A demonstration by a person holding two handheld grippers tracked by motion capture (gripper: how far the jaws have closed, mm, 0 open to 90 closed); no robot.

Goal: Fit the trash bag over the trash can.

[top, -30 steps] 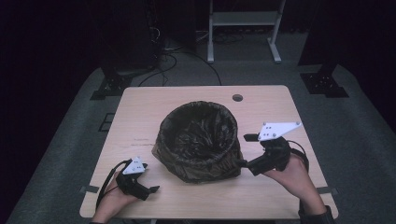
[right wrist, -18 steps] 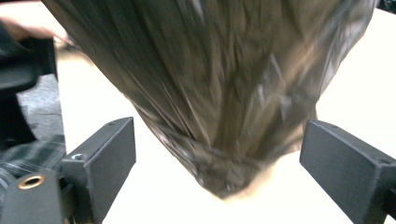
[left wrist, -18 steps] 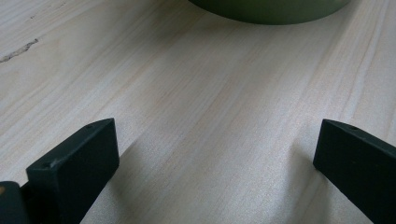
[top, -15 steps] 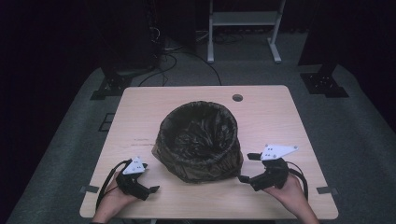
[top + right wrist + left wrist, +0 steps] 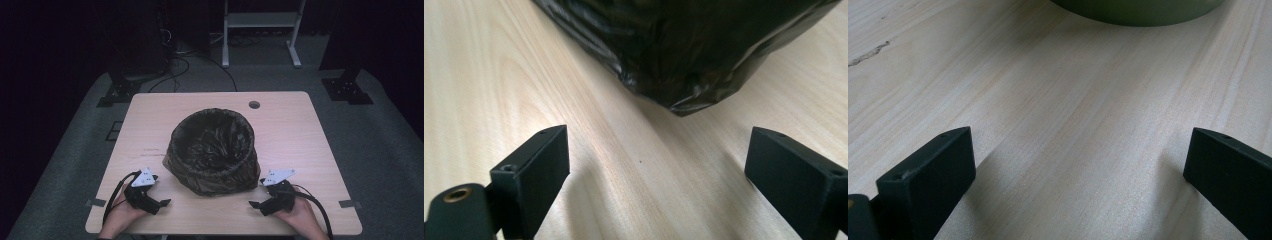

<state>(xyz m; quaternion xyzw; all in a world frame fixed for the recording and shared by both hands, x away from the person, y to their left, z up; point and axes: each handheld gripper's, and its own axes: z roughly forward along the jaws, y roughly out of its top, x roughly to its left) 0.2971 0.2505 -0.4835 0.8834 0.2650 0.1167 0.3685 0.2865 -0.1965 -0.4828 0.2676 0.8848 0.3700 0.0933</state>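
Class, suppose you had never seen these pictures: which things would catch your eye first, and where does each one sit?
First, the round bin lined with a crinkled black bag, standing mid-table on the pale wooden table. Next, the two hand-held tools near the front edge: the left gripper and the right gripper, one on each side of the bin, both with fingers spread open above bare wood and holding nothing.

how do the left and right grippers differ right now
The left gripper sits at the table's near left, farther from the bag-lined bin; the right gripper sits near right, close to the bag. The left points right, the right points left. Both rest low with jaws open and empty.
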